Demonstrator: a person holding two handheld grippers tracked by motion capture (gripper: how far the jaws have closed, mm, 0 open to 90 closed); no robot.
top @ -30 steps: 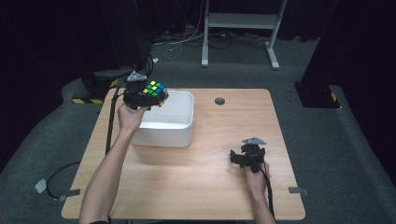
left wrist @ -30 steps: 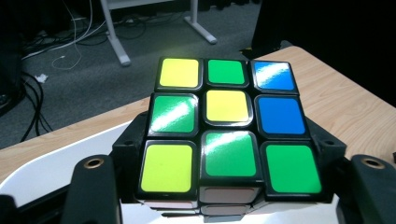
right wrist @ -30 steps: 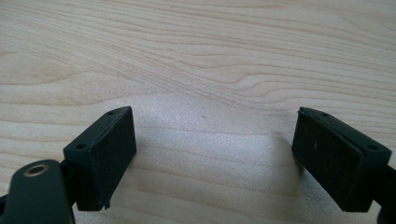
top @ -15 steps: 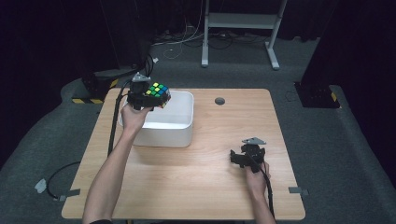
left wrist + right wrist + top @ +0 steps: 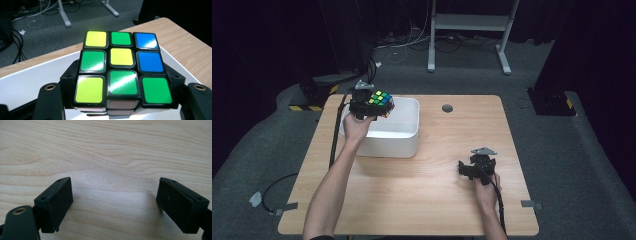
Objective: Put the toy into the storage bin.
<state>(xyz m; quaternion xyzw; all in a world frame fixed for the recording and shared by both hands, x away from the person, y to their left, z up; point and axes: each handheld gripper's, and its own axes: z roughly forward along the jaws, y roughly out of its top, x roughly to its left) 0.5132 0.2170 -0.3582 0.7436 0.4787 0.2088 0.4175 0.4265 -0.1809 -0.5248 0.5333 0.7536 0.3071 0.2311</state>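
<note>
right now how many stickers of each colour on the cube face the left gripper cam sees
On the top face of the cube held in the left gripper:
green: 4
yellow: 3
blue: 2
total: 9

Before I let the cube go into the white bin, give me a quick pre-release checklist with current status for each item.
1. Cube clamped between the left gripper fingers: ok.
2. Cube over the bin opening: ok, it hangs over the bin's far left corner, white floor beneath it in the left gripper view.
3. Bin floor under the cube free of items: cannot tell, mostly hidden by the cube.
4. Right gripper away from the bin: ok, open and empty, low over bare table.
5. Cube low enough for a soft drop: cannot tell.
</note>
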